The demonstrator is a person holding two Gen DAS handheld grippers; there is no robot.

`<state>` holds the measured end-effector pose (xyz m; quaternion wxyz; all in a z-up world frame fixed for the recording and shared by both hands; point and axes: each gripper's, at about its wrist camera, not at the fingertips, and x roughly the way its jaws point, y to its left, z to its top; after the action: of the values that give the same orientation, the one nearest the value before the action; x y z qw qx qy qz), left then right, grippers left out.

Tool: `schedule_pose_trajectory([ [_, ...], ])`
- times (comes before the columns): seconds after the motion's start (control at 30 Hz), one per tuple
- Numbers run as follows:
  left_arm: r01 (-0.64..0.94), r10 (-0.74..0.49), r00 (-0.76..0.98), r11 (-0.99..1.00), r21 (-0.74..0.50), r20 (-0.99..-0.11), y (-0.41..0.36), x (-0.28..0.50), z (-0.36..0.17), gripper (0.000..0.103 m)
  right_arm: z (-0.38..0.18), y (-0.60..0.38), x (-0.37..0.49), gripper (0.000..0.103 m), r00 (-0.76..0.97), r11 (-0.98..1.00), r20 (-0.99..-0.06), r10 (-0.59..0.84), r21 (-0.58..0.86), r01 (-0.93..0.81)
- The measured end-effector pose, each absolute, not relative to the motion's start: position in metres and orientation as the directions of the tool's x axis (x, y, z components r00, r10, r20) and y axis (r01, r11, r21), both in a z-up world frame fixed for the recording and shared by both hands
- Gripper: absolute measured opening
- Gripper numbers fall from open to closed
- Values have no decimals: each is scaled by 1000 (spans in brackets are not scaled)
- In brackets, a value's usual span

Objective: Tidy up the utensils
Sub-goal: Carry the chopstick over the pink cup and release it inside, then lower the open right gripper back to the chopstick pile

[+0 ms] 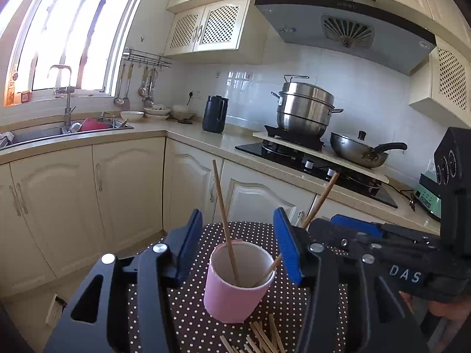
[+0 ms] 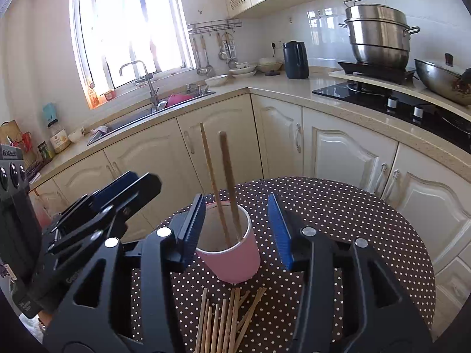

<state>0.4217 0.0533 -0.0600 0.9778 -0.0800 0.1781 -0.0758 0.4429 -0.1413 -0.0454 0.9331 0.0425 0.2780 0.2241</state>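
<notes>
A pink cup (image 1: 232, 291) stands on a round brown polka-dot table (image 1: 194, 317). Two wooden chopsticks (image 1: 225, 223) stand in it, leaning apart. Several loose chopsticks (image 1: 265, 338) lie on the table in front of the cup. My left gripper (image 1: 238, 253) is open and empty, its blue pads either side of the cup's rim. In the right wrist view the cup (image 2: 232, 253) with the two chopsticks (image 2: 228, 185) sits between the pads of my right gripper (image 2: 240, 229), which is open and empty. The loose chopsticks (image 2: 223, 320) lie below it. The right gripper also shows in the left wrist view (image 1: 297, 229), reaching in from the right.
Cream kitchen cabinets (image 2: 206, 147) and a counter run behind the table. A sink with faucet (image 2: 147, 85) is at the left. A black kettle (image 2: 295, 60), a steel steamer pot (image 2: 379, 36) and a wok (image 2: 444, 82) stand on the counter and hob.
</notes>
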Motion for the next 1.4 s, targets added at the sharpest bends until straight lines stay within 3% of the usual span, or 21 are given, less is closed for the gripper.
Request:
schedule_pose_trajectory([
  [0.3,138,-201,837,978,-159,-510,42,396,-70,51,-53,-156,401,45,719,901,-548,426,186,-392],
  [0.63,145,-235,620,972,-185,-748,28,386,-130,51,-111,-155,373,45,591,891,-697,407,161,-425],
  [0.8,130,-241,528,971,-203,-814,23,386,-163,51,-133,-157,367,45,529,885,-742,411,184,-428],
  [0.87,120,-227,496,974,-193,-838,21,387,-176,38,-139,-159,366,45,516,885,-752,410,193,-424],
  [0.97,90,-220,445,975,-202,-868,18,391,-193,29,-148,-162,365,45,498,888,-766,406,201,-414],
  [1.4,64,-189,427,982,-178,-885,12,395,-214,28,-172,-169,373,45,448,889,-796,406,231,-396],
])
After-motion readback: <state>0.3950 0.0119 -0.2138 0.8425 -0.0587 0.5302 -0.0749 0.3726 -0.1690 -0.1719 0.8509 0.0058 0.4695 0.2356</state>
